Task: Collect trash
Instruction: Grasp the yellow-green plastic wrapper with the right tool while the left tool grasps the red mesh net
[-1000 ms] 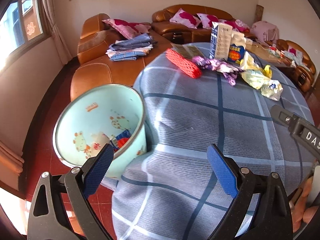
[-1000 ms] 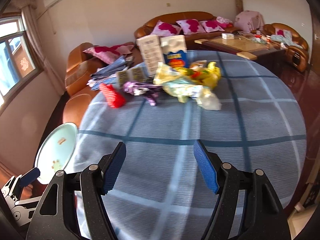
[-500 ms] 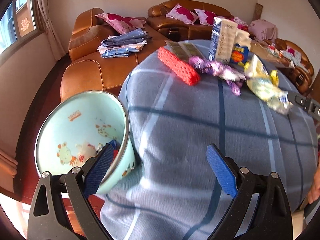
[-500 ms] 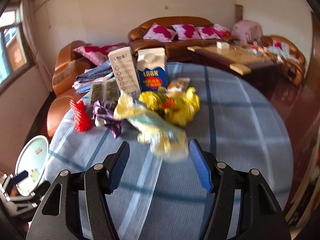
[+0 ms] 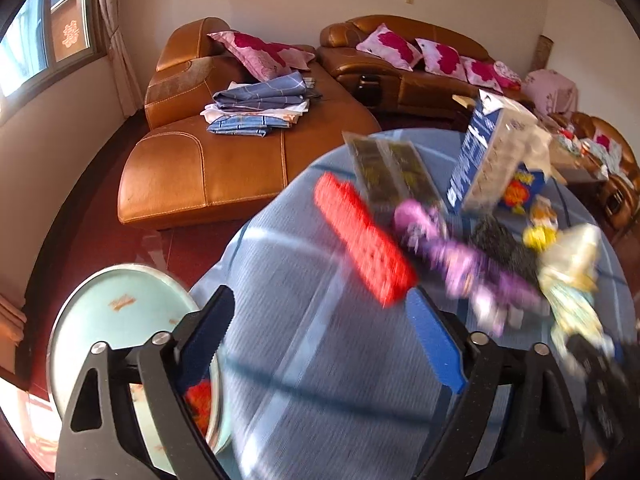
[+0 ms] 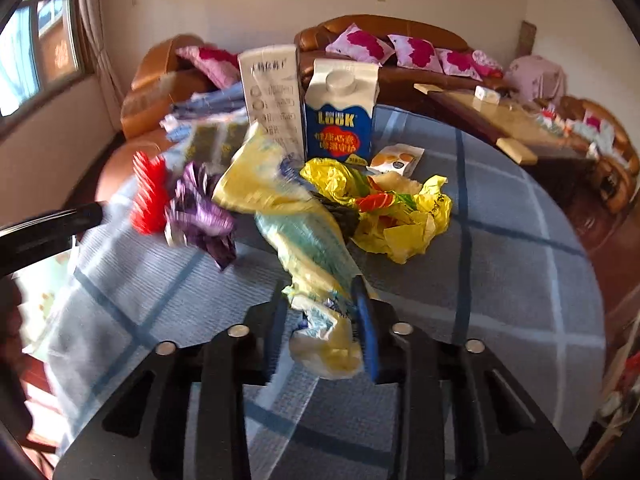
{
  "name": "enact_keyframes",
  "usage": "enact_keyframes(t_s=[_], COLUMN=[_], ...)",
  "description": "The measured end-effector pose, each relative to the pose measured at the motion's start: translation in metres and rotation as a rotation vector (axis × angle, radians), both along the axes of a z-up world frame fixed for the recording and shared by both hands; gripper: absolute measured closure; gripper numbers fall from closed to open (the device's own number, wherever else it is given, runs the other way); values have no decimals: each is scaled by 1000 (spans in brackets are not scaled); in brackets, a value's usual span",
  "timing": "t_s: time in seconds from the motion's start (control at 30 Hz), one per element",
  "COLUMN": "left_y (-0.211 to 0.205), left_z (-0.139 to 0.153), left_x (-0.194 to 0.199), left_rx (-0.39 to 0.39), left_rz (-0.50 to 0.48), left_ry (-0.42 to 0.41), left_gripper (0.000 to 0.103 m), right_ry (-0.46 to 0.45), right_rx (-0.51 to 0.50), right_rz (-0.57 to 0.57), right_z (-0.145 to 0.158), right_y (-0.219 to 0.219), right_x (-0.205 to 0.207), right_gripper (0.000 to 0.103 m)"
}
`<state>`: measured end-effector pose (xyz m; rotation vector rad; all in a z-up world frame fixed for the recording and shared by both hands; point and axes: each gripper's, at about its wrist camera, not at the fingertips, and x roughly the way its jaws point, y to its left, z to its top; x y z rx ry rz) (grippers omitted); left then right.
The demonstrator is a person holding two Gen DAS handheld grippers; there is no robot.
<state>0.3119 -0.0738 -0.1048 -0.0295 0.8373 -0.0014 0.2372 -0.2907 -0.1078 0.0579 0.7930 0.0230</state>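
- The pale yellow-and-green plastic bag (image 6: 304,240) lies crumpled on the blue checked tablecloth (image 6: 500,272), stretching from the cartons down toward the camera; its near end, a twisted wad with some white and blue print, sits between the right gripper's (image 6: 320,320) blue pads.
- The right gripper's jaws are closing, narrow now, with the bag's end bunched between them and both pads seemingly pressing on it, though blur makes the contact hard to confirm.
- Just beside the bag, on its right, lies a crumpled bright yellow wrapper (image 6: 400,216) with red and green print; on its left a purple foil wrapper (image 6: 200,216), then a red mesh sleeve (image 6: 150,196).
- Behind the heap stand a blue LOOK carton (image 6: 340,120) and a white box (image 6: 274,92), with a small snack packet (image 6: 396,160) to the right of the carton.
- The left gripper (image 5: 324,344) has its jaws wide, closing slightly, with only tablecloth between them; the red mesh sleeve lies just ahead of its right pad.
- A light green bin (image 5: 116,320) stands beside the table's edge at lower left, something red inside it.
- A second ago the right gripper was wide apart over bare cloth, the heap well ahead; half a second ago the bag's end was just entering its jaws.
- The left gripper was beside the bin, which filled more of its view; the heap is now much nearer.
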Motion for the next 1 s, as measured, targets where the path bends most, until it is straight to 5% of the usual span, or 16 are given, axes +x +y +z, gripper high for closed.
enact_keyframes(t_s=[0.33, 0.4, 0.47, 0.5, 0.77, 1.0], left_y=[-12, -18, -15, -14, -1, 15], left_z=[-36, -36, -32, -31, -9, 8], left_x=[58, 58, 57, 57, 18, -46], left_rx=[-62, -19, -38, -52, -41, -93], left_rz=[80, 67, 52, 39, -31, -121], left_ry=[90, 65, 51, 53, -6, -25], left_gripper=[37, 45, 74, 81, 82, 82], right_ry=[-75, -84, -95, -102, -140, -105], right_rx=[166, 174, 182, 194, 235, 240], right_rz=[-106, -116, -139, -154, -278, -256], right_z=[20, 21, 24, 25, 35, 27], right_y=[-29, -31, -31, -34, -47, -29], right_x=[-20, -23, -25, -27, -55, -75], right_gripper=[73, 73, 73, 73, 73, 73])
